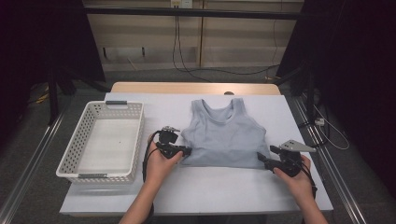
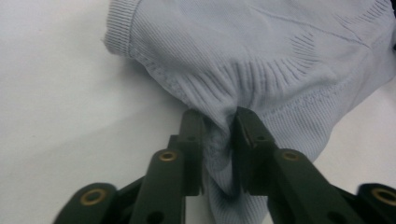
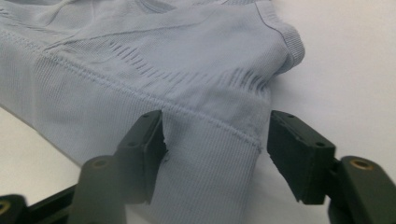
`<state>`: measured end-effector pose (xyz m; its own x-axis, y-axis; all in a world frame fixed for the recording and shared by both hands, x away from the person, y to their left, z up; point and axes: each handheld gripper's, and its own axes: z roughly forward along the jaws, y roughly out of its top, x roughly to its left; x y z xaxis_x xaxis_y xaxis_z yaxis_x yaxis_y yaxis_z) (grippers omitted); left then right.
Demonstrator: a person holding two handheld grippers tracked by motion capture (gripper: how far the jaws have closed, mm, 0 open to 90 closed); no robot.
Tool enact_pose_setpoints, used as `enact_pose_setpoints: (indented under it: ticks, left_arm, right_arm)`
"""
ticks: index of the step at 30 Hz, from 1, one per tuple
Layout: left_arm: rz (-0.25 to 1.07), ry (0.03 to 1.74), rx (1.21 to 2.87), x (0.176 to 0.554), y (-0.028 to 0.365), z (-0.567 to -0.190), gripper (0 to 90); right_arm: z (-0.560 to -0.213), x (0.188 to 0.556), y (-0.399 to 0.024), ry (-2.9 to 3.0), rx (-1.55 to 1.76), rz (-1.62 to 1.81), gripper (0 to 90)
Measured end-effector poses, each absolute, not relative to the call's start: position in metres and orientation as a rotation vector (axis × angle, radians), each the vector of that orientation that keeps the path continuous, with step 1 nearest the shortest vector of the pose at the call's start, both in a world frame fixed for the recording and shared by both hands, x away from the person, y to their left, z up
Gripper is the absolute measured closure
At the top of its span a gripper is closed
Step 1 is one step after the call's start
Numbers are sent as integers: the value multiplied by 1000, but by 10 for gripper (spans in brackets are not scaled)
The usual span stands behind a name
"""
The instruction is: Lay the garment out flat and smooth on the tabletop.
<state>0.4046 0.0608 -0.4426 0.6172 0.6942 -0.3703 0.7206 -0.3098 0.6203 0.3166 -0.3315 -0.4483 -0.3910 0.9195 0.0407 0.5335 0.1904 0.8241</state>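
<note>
A pale blue ribbed tank top point(image 1: 224, 135) lies flat on the white table point(image 1: 201, 186), straps toward the far edge. My left gripper point(image 1: 186, 150) is at its lower left hem corner, and in the left gripper view my gripper point(image 2: 218, 122) is shut on a bunched fold of the tank top point(image 2: 261, 60). My right gripper point(image 1: 260, 158) is at the lower right hem corner. In the right gripper view that gripper point(image 3: 215, 135) stands open, its jaws on either side of the hem band of the tank top point(image 3: 187, 93).
A white perforated plastic basket point(image 1: 84, 142) stands on the table to the left of the top. Black cables run across the floor beyond the table's far edge. A metal rail point(image 1: 322, 154) runs along the right side of the table.
</note>
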Motion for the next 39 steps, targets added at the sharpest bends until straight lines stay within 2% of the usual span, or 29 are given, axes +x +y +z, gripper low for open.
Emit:
enact_pose_setpoints:
  ticks: [3, 5, 9, 12, 14, 18, 21, 23, 33, 39]
  left_arm:
    - [-41, 1107, 2046, 404, 61, -441, 819]
    - [-40, 1102, 2035, 405, 63, -439, 830]
    - [-43, 1105, 2007, 405, 66, -436, 832]
    - [-42, 1103, 2009, 405, 66, -436, 834]
    - [-42, 1104, 2004, 406, 67, -436, 835]
    - [-46, 1110, 1996, 406, 67, -437, 834]
    - [-46, 1111, 1995, 406, 67, -437, 834]
    - [-44, 1110, 1994, 406, 67, -437, 834]
    - [-36, 1103, 2000, 405, 67, -436, 834]
    - [-48, 1111, 1994, 405, 66, -436, 834]
  right_arm:
    - [-449, 318, -331, 1998, 1371, 1084, 398]
    - [-449, 319, -332, 1980, 1380, 1090, 449]
    - [-449, 322, -332, 1969, 1389, 1090, 470]
    - [-450, 325, -333, 1980, 1383, 1079, 569]
    - [-451, 328, -334, 1993, 1381, 1072, 698]
    - [-456, 332, -333, 2069, 1369, 1026, 847]
    - [-459, 333, -331, 2091, 1351, 1002, 824]
    - [-457, 332, -331, 2067, 1347, 1004, 729]
    - [-443, 327, -319, 2069, 1281, 1199, 474]
    - [-454, 336, -302, 2131, 1263, 1080, 511]
